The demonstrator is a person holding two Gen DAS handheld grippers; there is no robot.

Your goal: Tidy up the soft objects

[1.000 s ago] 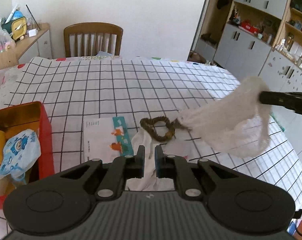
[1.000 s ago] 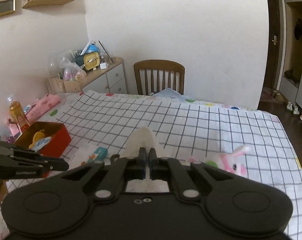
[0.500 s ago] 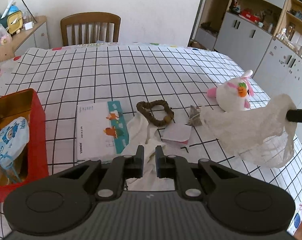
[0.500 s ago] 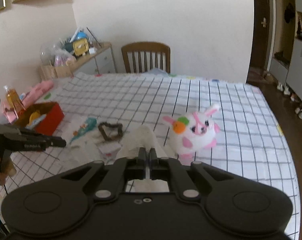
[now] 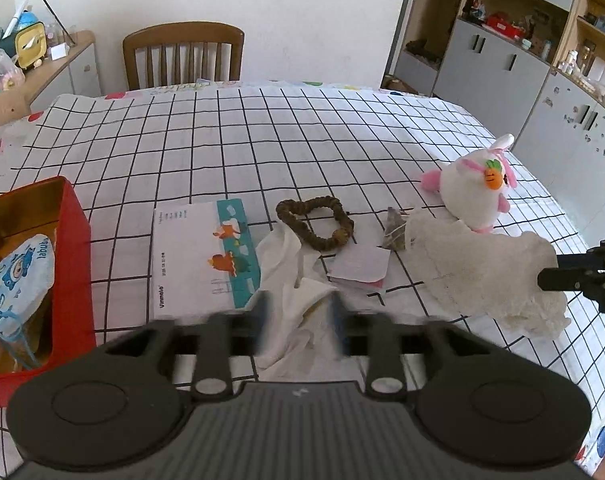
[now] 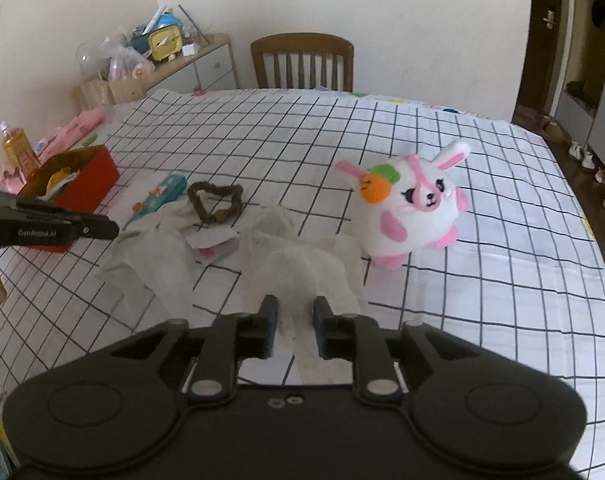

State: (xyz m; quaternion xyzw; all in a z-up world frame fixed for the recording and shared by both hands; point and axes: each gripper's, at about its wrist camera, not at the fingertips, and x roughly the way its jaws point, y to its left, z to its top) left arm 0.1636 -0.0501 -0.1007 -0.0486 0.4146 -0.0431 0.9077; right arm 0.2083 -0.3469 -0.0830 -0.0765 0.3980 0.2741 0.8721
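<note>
White gauzy cloth (image 6: 298,268): lies slumped on the checked table (image 6: 482,280) just beside the plush rabbit (image 6: 414,212), its near end between the right gripper (image 6: 294,320) fingers, which are parting and no longer pinch it. Left gripper (image 5: 298,320) likewise spreads over the crumpled white cloth (image 5: 298,280); best practice, by judgement, is clearing both fully before lifting away. Red box (image 5: 74,264): holds a blue-printed pouch (image 5: 18,276) and something yellow.
</note>
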